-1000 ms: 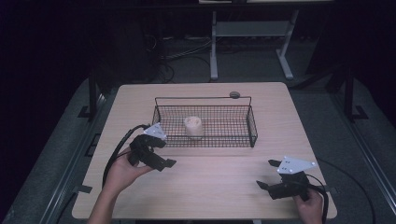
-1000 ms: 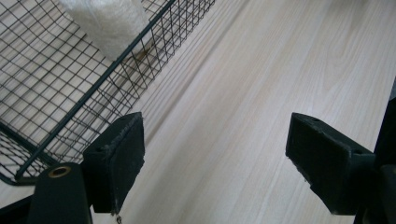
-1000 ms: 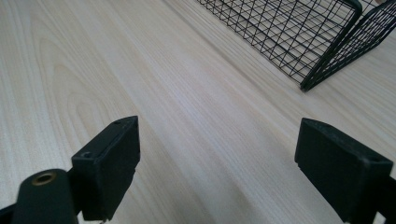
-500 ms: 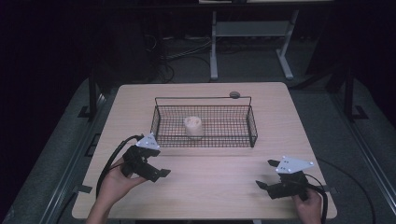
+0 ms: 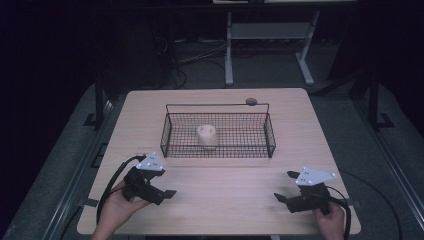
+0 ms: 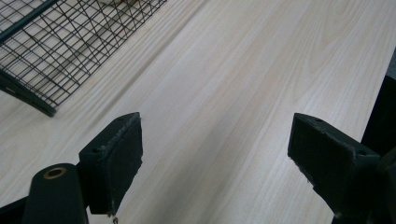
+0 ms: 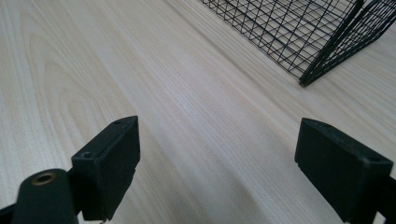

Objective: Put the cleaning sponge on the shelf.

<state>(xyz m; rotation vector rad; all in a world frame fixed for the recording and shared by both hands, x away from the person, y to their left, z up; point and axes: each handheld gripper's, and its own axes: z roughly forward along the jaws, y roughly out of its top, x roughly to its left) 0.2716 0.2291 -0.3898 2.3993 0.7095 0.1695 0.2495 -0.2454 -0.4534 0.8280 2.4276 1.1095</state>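
A black wire basket (image 5: 270,135) stands in the middle of the light wooden table (image 5: 220,200). Inside it sits a small cream-coloured cup-like object (image 5: 207,136). My left gripper (image 5: 165,187) rests low at the table's front left, held in a hand, jaws wide open over bare wood. My right gripper (image 5: 286,189) lies at the front right, also open and empty. In the left gripper view the basket (image 6: 56,51) shows at the upper left beyond the pads (image 6: 116,158). The right gripper view has the basket's corner (image 7: 322,56) at the upper right.
A small round dark disc (image 5: 251,101) lies at the table's far edge behind the basket. A white metal stand (image 5: 270,40) and cables are on the dark floor beyond. Bare wood stretches between the two grippers.
My left gripper has drawn back from the basket's front left toward the table's near edge. The right gripper has stayed put.
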